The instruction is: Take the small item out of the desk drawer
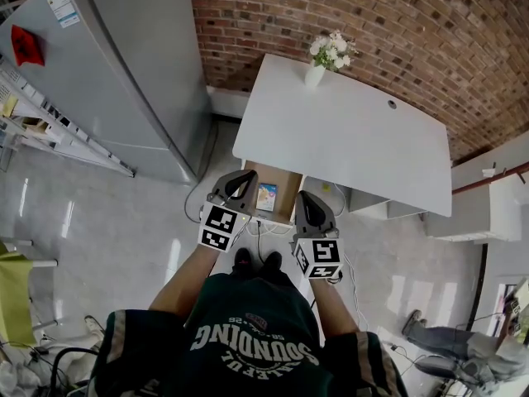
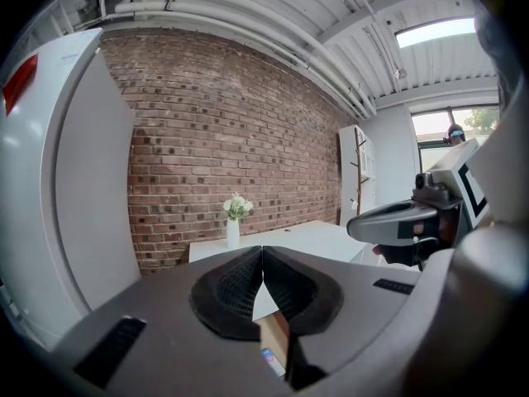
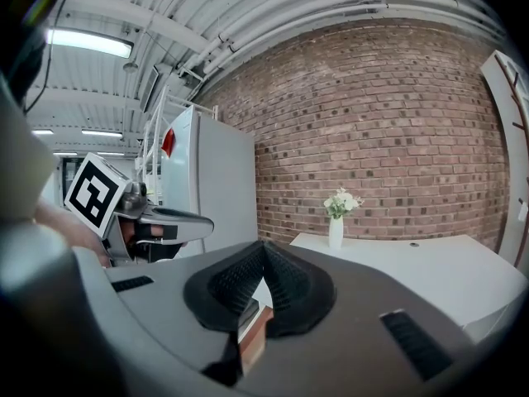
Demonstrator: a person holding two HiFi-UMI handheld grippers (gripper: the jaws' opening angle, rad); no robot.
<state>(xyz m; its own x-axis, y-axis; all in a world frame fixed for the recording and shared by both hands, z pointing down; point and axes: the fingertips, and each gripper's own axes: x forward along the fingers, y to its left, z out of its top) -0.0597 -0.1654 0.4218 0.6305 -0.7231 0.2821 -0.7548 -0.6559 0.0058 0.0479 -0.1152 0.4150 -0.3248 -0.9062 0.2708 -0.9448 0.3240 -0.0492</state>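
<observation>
The head view looks steeply down from high above the person onto the white rectangular desk top (image 1: 347, 131). The left gripper view sits close behind the left gripper (image 2: 262, 255), and the right gripper view close behind the right gripper (image 3: 263, 246). Both face nearly level toward the red brick wall (image 2: 231, 139). All 3 views share the desk top, the wall and the white vase of white flowers (image 1: 318, 69).

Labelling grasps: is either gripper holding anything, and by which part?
Nothing held. Left gripper and right gripper are both shut and empty; the small item lies in the open drawer.
</observation>
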